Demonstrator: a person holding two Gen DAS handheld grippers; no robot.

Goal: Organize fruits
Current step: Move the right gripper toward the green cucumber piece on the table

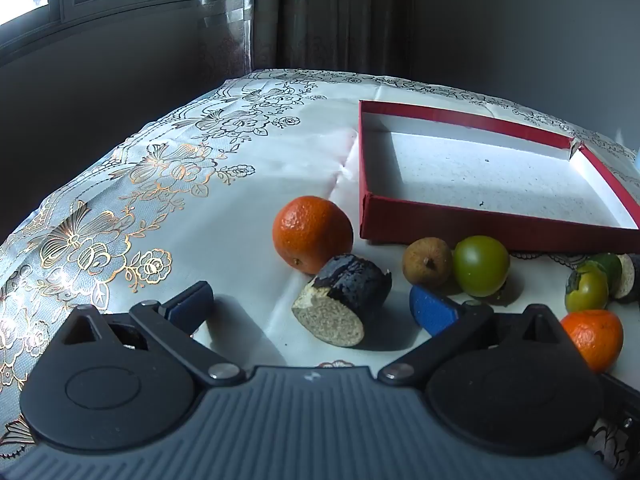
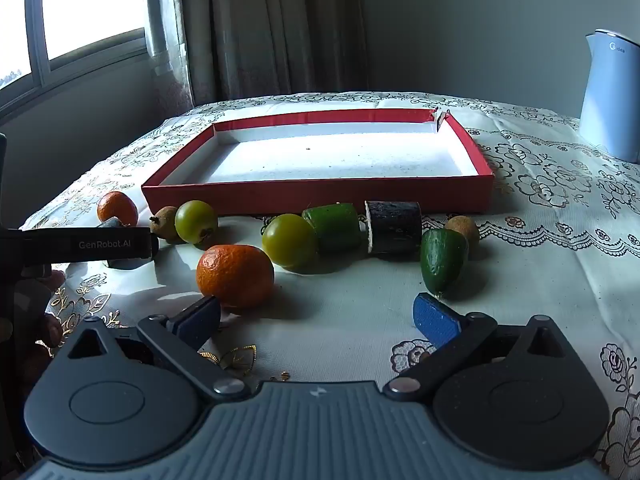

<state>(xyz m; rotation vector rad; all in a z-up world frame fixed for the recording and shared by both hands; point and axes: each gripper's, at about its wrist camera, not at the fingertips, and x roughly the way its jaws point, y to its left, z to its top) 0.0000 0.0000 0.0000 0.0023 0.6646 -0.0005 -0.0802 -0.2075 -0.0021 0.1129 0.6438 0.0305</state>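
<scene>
eggplant chunk [image 1: 344, 300] lies between left gripper [image 1: 314, 304] jaws.

Black claw [image 1: 312, 304], blue pads [image 1: 434, 310]

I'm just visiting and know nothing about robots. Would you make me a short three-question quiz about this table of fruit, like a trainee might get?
1. True or false: the red tray already holds fruit.
2. Which lies between the open fingers of the left hand-held gripper? A) a green tomato B) a dark-skinned cut piece C) a kettle
3. Fill in: the fruit nearest the right hand-held gripper, by its left finger, is an ______.

Key
1. False: the tray is empty, and everything lies on the tablecloth in front of it.
2. B: the dark-skinned cut piece, not gripped.
3. Orange.
</scene>
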